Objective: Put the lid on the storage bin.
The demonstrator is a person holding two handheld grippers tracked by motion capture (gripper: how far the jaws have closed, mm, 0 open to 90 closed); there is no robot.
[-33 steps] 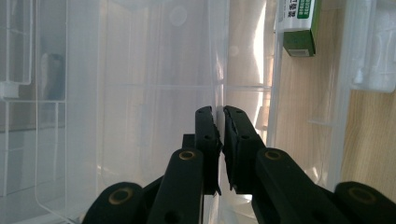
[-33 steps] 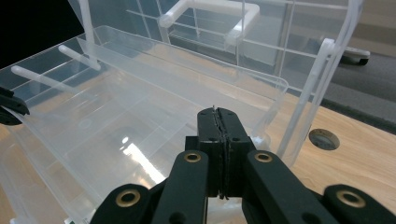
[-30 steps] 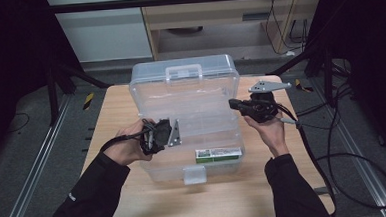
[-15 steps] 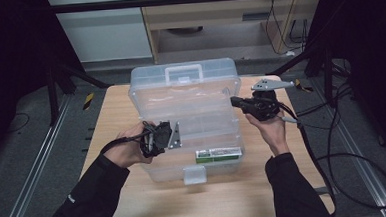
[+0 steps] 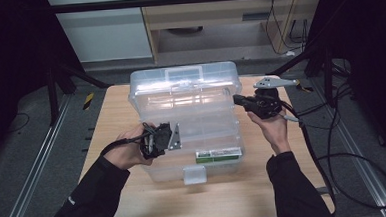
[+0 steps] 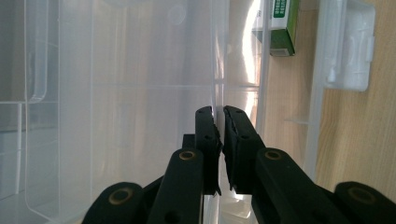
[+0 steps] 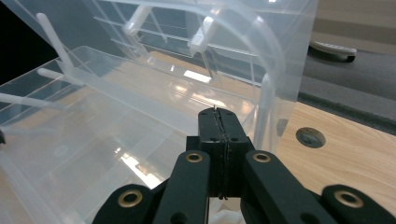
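1. On the wooden table (image 5: 116, 117) sits a clear plastic storage box (image 5: 192, 138), lid (image 5: 182, 84) swung up at the far side, white front latch (image 5: 194, 175) hanging at the near edge.
2. Left gripper (image 5: 161, 138) is at the box's left wall; in the left gripper view its jaws pinch a thin clear wall edge (image 6: 219, 93), narrow gap only, so gripping the box.
3. Right gripper (image 5: 240, 100) is at the right rear corner near the lid hinge; in the right gripper view the jaws are pressed fully together, tips against clear plastic. Cannot tell if any plastic is between them.
4. Green-and-white carton (image 5: 218, 154) lies inside the box near the front right.
5. Step in hand, as I judge it: steadying the box with the left while the right handles the lid or inner tray.
6. Next move likely needs the left to hold firm and the right to guide the lid through its arc, without dragging the box across the table.
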